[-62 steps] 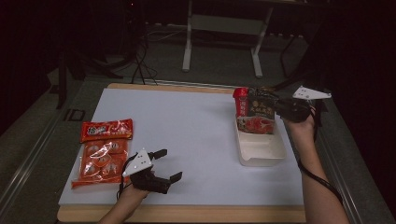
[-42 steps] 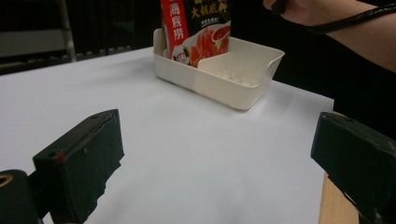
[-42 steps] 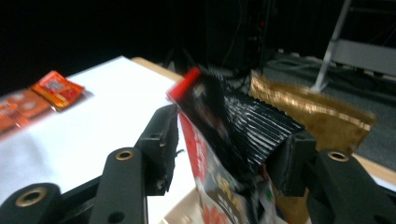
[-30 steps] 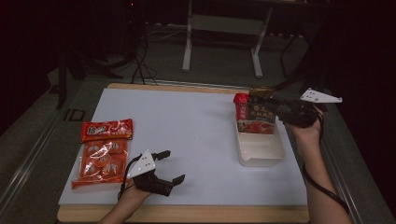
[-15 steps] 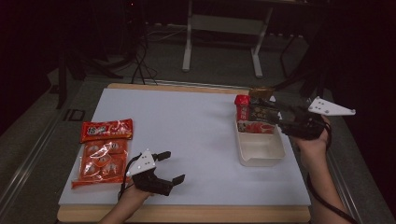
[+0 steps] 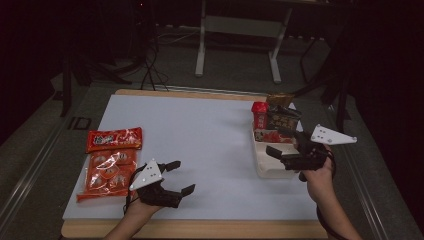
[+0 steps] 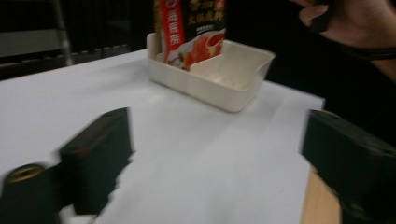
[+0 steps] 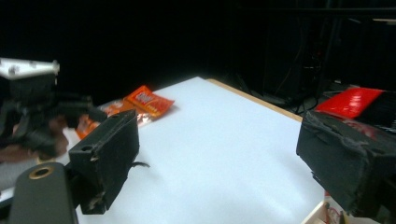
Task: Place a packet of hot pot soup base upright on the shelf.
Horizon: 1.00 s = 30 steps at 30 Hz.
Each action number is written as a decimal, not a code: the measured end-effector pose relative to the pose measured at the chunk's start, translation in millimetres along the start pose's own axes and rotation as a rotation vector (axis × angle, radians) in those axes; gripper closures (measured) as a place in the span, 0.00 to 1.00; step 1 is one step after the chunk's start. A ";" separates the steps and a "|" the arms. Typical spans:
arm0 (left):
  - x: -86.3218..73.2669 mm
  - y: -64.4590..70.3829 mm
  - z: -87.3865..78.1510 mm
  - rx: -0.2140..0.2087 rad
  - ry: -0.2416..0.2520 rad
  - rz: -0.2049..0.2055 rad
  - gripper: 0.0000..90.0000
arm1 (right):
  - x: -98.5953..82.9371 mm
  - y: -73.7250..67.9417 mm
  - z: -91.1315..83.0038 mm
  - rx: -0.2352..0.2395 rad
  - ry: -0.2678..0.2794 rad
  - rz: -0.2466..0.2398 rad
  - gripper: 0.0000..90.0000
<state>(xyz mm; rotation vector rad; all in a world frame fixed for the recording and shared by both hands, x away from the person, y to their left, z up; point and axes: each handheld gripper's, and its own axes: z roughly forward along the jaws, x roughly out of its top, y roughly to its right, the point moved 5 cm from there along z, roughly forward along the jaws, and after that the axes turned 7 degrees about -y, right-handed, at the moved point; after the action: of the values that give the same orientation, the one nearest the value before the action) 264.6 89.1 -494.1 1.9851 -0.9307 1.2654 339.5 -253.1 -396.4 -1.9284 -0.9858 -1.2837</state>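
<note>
Overhead, a white sheet laid over a wooden-edged counter (image 6: 210,145) is being lit in an otherwise dark room, with a grey floor, trailing cables and the pale metal legs of a stand (image 6: 239,30) being shown behind it. At the counter's left side, two orange-red snack packets (image 6: 111,156) are lying flat, one above the other. At its right side, a cream rectangular plastic tray (image 6: 264,159) is being occupied at its far end by a red and dark printed food packet (image 6: 272,120), which is standing upright against the far wall.

The left gripper (image 6: 172,177) is being held low over the near edge of the sheet, its fingers spread wide and gripping nothing. The right gripper (image 6: 281,144) is being held over the near half of the tray, its fingers likewise wide apart and empty, just short of the packet.

Compared with two seconds earlier, the right gripper has been drawn back toward the person from the packet, which it was then reaching at the tray's far end; the packet has been left standing in the tray. The left gripper has scarcely been shifted.
</note>
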 end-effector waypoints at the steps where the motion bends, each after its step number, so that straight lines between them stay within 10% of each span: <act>1: 0.8 -0.7 -1.5 0.021 0.001 0.008 0.17 | -1.9 -3.4 0.9 0.011 -0.009 -0.007 0.15; 8: 13.9 -16.9 -24.5 0.104 0.041 -0.010 0.45 | -15.5 -25.3 3.8 0.104 -0.040 -0.014 0.17; 30: -1.1 -95.9 -101.1 0.470 -0.044 -0.121 0.97 | -32.3 -43.0 1.4 0.054 -0.011 -0.032 0.14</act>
<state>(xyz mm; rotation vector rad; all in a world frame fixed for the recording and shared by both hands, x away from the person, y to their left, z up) 291.3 223.6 -469.2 2.3919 -0.5521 1.4746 295.8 -237.0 -423.4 -1.8879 -1.0505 -1.2530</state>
